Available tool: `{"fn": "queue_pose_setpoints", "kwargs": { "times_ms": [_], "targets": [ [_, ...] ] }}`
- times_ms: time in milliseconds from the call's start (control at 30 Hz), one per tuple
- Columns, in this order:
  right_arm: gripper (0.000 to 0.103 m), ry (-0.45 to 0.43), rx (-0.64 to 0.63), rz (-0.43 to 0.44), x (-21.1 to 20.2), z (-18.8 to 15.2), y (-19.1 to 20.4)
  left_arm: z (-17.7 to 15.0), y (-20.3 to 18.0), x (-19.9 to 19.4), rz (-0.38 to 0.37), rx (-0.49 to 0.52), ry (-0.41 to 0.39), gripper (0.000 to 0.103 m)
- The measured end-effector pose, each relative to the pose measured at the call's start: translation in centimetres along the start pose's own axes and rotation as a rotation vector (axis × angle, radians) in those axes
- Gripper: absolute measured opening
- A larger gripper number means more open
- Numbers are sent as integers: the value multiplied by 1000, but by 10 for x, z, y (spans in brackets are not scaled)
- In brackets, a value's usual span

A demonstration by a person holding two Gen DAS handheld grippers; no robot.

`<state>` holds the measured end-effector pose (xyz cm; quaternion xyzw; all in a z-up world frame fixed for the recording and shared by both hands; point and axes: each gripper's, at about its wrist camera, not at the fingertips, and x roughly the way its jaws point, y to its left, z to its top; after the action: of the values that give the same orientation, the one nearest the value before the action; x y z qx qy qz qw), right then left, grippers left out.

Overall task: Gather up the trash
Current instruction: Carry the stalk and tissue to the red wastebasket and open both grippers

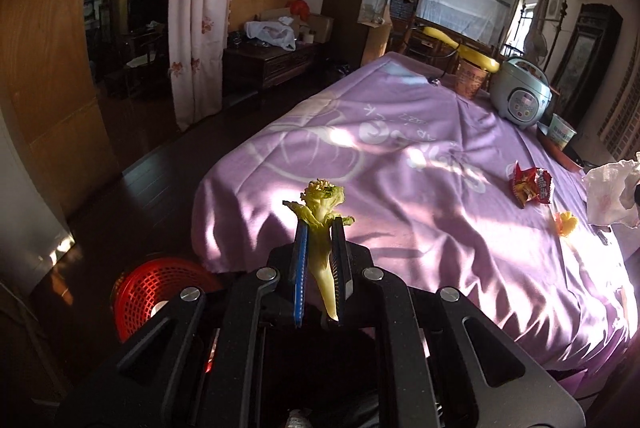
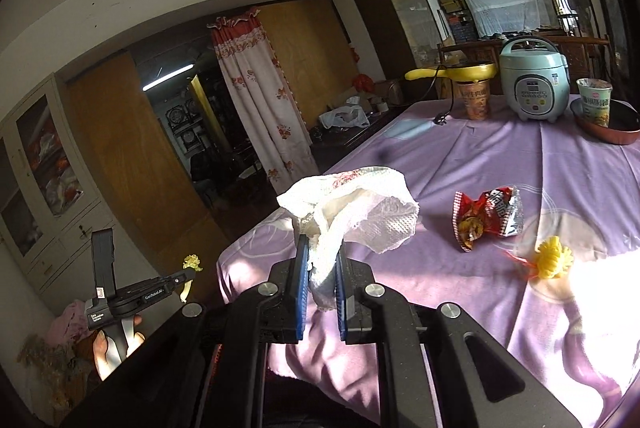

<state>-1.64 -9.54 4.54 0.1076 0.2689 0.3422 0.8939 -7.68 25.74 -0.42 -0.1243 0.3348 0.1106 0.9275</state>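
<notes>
Left wrist view: the left gripper [image 1: 320, 224] pinches a pale green vegetable scrap [image 1: 323, 206] between its two blue-padded fingers [image 1: 300, 260], which are pressed in on the stalk. The leafy, frilled end stands above the fingertips and the stalk runs down between the pads. The gripper is off the near corner of a table draped in a purple cloth [image 1: 400, 148]. A red mesh basket [image 1: 156, 292] stands on the dark floor below and to the left, partly hidden by the gripper body. On the cloth, toward the right, lie a red snack wrapper [image 1: 530, 188] and a small yellow scrap [image 1: 566, 222], near each other but apart. A pale blue rice cooker [image 1: 520, 96] stands at the far end.

Right wrist view: the right gripper [image 2: 320, 248] clamps a crumpled white paper towel [image 2: 352, 212], the fingers closed on its lower, twisted part while the bulk billows above them. It is lifted clear of the cloth, over the table's near left part. The wrapper and the yellow scrap lie on the cloth to the right. At the lower left, off the table, the other gripper appears with its vegetable scrap, the person's hand [image 2: 106, 352] on its handle.
</notes>
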Motion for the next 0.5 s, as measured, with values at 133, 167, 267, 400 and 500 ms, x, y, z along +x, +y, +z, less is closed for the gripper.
{"fn": "queue_pose_setpoints", "kwargs": {
  "times_ms": [133, 167, 267, 400, 500],
  "targets": [
    [12, 57, -42, 54, 22, -1, 28, -15, 34, 2, 49, -57, 26, 13],
    [12, 72, -54, 65, 29, -2, 35, -20, 43, 3, 60, -72, 35, 13],
    [12, 133, -87, 100, 54, -7, 59, -35, 71, 10, 86, -123, 64, 13],
    [12, 219, -120, 156, 91, -16, 91, -50, 108, 23, 109, -192, 112, 13],
    [12, 285, -156, 190, 117, -28, 117, -62, 131, 31, 126, -232, 139, 13]
  ]
}}
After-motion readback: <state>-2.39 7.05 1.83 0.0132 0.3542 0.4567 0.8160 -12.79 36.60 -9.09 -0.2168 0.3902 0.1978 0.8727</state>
